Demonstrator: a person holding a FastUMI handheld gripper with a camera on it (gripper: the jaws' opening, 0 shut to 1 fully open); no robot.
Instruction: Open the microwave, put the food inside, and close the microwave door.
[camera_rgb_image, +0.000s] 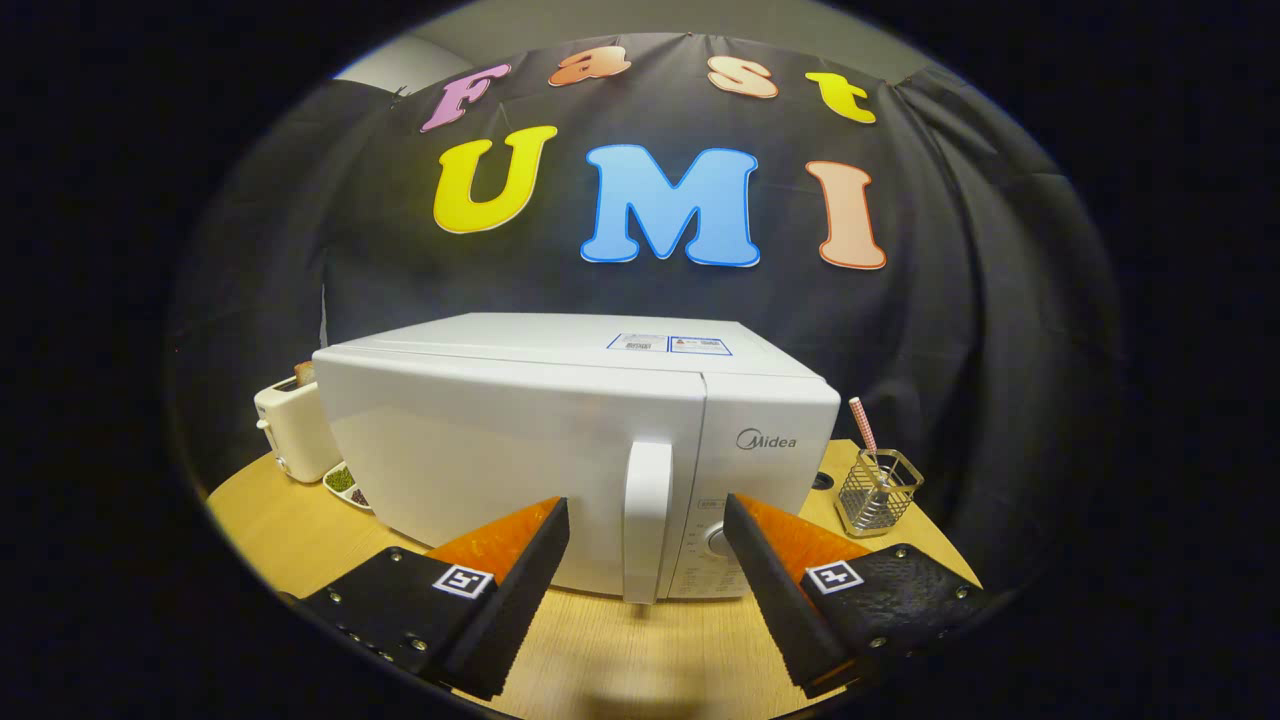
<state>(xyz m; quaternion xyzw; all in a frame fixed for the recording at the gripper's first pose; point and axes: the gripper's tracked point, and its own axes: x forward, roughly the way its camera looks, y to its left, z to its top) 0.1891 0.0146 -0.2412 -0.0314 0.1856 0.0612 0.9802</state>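
Fingers spread, our gripper (646, 525) brackets the closed microwave's (580, 440) door handle (647, 520); we risk dragging the whole oven across the table (620, 650) if we yank.

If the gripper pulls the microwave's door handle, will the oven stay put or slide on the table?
Probably stays: the microwave looks bulky and sits flat on the table. The smooth wood might allow slight sliding. The handle looks rigid; the open gripper straddles it.
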